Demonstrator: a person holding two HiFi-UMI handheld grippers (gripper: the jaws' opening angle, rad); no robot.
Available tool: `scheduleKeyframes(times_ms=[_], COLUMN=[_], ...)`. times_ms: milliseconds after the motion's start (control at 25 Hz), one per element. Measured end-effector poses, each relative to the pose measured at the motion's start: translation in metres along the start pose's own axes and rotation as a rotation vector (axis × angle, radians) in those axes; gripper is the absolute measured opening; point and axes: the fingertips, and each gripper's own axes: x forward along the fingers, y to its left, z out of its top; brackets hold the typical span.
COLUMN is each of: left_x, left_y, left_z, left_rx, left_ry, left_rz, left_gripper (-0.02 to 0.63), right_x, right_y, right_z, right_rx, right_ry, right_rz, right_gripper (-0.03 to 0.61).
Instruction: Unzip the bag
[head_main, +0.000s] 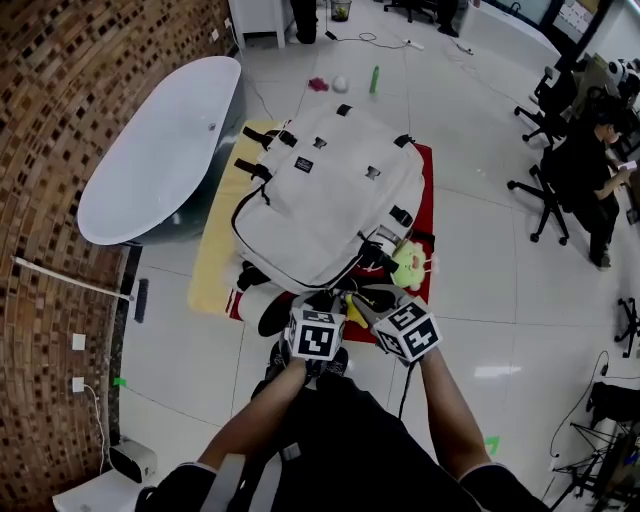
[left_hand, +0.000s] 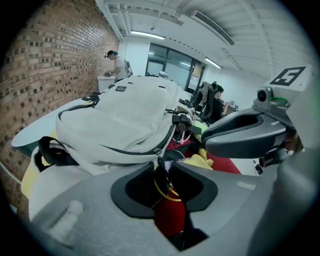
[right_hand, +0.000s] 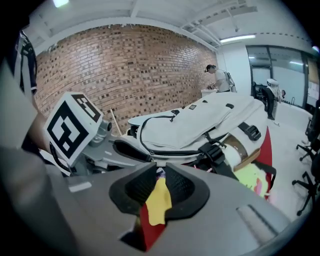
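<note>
- At the red mat's (head_main: 425, 165) near edge, the left gripper (left_hand: 164, 164) gapes around a black zip pull (left_hand: 161, 175); the right gripper (right_hand: 159, 171) stands narrowly open, gripping nothing.
- A bulging pale fabric backpack (head_main: 330, 190) with black zips covers the mat.
- Around it are a glossy tiled floor (head_main: 480, 260), an oval white bathtub (head_main: 160, 150) and a brick wall (head_main: 50, 120).

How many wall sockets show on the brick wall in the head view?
2. Both are on the brick wall at the picture's left edge: the upper socket, and the lower socket just beneath it in the picture. Others may be hidden beyond the frame.
</note>
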Motion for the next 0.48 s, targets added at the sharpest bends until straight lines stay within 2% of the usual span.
scheduleKeyframes(times_ms=[80,280,480], left_x=[0.001,-0.008,-0.032], left_y=[0.004,0.005,0.008], left_z=[-0.003,0.002,0.012], left_rx=[-0.013,0.032,0.123], left_ry=[0.016,0.013,-0.006], left_rz=[0.037,0.035,0.048], left_gripper=[0.044,0.026,0.021], right_x=[0.002,0.015,0.030], right_y=[-0.002,-0.007,0.001], right_z=[0.002,0.012,0.023], right_rx=[-0.028,-0.115,-0.286], right_ry=[0.001,0.016,0.032], right_rz=[0.013,0.046,0.087], right_gripper=[0.061,0.065,0.118])
